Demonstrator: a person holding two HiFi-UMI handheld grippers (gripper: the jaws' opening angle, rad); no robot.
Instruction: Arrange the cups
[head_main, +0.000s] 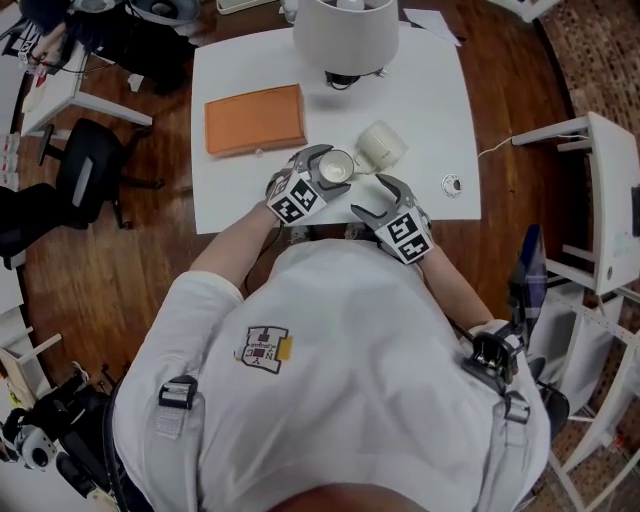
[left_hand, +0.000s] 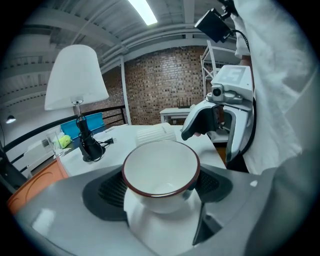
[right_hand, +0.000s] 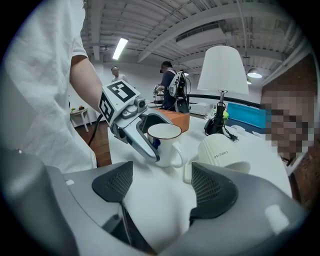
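Observation:
A white cup with a dark rim (head_main: 338, 165) stands upright on the white table (head_main: 430, 100) near its front edge. My left gripper (head_main: 330, 170) is open around it, one jaw on each side, and the pads are not pressing on it. In the left gripper view the cup (left_hand: 161, 170) fills the gap between the pads. A ribbed white cup (head_main: 380, 147) lies on its side just behind and right of it. My right gripper (head_main: 375, 198) is open and empty, right of the rimmed cup (right_hand: 165, 140), with the ribbed cup (right_hand: 222, 152) just beyond its right pad.
An orange notebook (head_main: 255, 120) lies at the table's left. A white-shaded lamp (head_main: 345, 35) stands at the back, and a small round object (head_main: 452, 184) sits near the right front corner. A white shelf unit (head_main: 610, 200) stands to the right, an office chair (head_main: 85, 170) to the left.

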